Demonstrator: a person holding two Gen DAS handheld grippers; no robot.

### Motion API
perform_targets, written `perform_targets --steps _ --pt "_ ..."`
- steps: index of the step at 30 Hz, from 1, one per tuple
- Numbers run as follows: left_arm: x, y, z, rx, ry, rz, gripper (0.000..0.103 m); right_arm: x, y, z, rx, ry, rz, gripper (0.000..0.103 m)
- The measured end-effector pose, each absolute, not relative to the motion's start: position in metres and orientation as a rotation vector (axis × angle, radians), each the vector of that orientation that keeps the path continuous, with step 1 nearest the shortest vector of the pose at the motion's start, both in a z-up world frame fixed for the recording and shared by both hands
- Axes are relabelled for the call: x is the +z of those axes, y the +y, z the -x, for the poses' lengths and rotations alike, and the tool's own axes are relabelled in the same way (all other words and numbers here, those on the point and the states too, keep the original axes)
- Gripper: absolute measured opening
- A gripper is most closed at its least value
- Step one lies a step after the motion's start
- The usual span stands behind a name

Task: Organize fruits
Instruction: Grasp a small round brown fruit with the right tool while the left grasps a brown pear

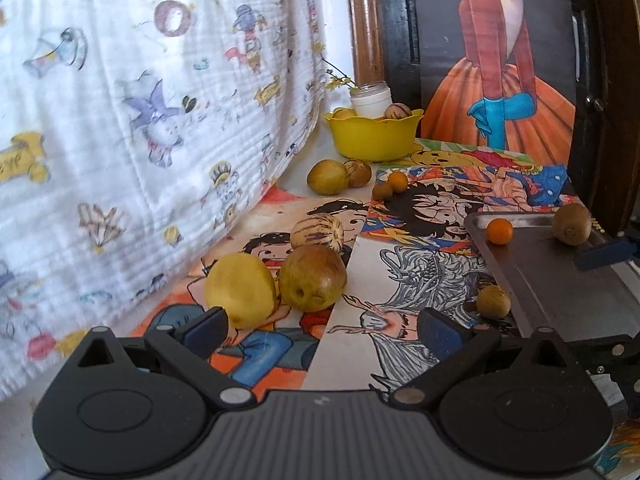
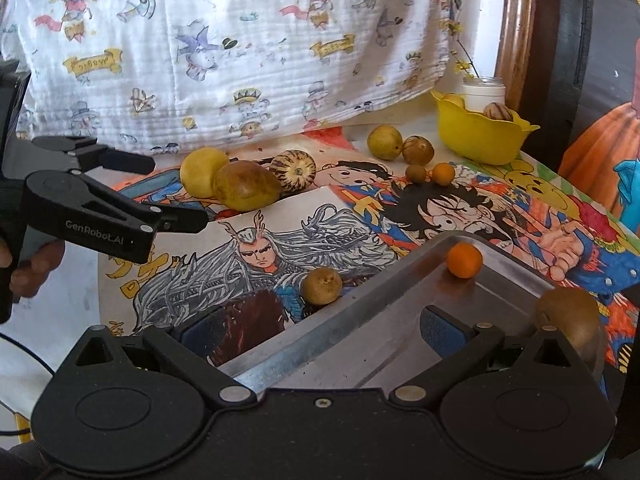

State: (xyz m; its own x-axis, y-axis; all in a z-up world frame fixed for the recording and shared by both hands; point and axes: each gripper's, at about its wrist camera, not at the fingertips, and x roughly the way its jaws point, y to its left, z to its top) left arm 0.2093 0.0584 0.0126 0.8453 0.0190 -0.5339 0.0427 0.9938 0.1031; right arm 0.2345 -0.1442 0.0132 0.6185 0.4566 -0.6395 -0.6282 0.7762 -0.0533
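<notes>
Spread wide and empty, the left gripper (image 1: 320, 330) is aimed at the yellow fruit (image 1: 240, 290) lower left; it should be centred before closing. Right gripper (image 2: 320, 330), open, hovers over the tray (image 2: 516, 280).

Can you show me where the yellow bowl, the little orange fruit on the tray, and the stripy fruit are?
yellow bowl (image 1: 374, 140): left wrist view, front wall.
orange fruit (image 2: 464, 260): right wrist view, its middle.
striped fruit (image 2: 292, 171): right wrist view, its middle.
</notes>
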Motion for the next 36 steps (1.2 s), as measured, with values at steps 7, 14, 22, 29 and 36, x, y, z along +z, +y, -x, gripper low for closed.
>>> perform_targets --steps 7,14,22,29,36 --pt "0.013 0.06 -0.221 -0.063 0.541 -0.217 0.103 0.007 -0.142 -0.241 0.645 0.629 0.335 0.101" --pt "0.01 0.053 -0.24 -0.146 0.536 -0.336 0.103 0.003 -0.132 -0.248 0.687 0.596 0.378 0.09" --pt "0.007 0.052 -0.265 -0.195 0.556 -0.393 0.099 -0.005 -0.123 -0.262 0.699 0.594 0.426 0.075" --pt "0.004 0.051 -0.283 -0.223 0.603 -0.411 0.092 -0.009 -0.119 -0.268 0.718 0.604 0.422 0.058" --pt "-0.003 0.045 -0.293 -0.214 0.647 -0.432 0.084 -0.01 -0.117 -0.269 0.731 0.596 0.419 0.051"
